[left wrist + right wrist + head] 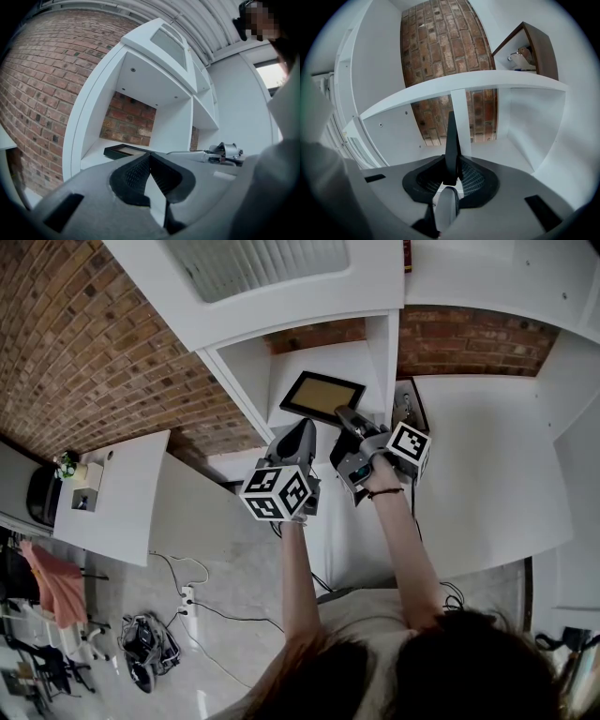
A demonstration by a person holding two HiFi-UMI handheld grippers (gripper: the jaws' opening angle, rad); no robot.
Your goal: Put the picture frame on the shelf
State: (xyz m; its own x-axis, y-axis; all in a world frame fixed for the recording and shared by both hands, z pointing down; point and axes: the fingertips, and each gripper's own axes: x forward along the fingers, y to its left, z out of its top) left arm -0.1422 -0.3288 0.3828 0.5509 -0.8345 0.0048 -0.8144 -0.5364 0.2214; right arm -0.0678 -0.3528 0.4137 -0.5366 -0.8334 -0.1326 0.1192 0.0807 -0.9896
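A brick wall [84, 352] is backing a white shelf [380, 352] with open compartments, seen steeply from above. At far left, a small white surface [122, 493] is carrying a potted plant [67, 465], and cables [187, 596] are lying on the floor below it.

Left tool [302, 429]: it is hanging in front of the shelf, just left of the picture frame and apart from it. In the left gripper view its jaws [150, 157] are pressing together at the tips, with nothing between them.

Picture frame [322, 396]: dark-edged with a tan middle, it is sitting inside the open compartment left of the white divider. In the left gripper view [124, 151] it is lying nearly flat, low at the compartment's floor; whether it is resting there cannot be told.

Right tool [345, 418]: it is reaching into the same compartment from the right. In the right gripper view the jaws [452, 173] are pinching the frame's thin dark edge [451, 140], which is showing edge-on.

A second, brown frame [411, 407] is standing in the next compartment to the right [534, 44].
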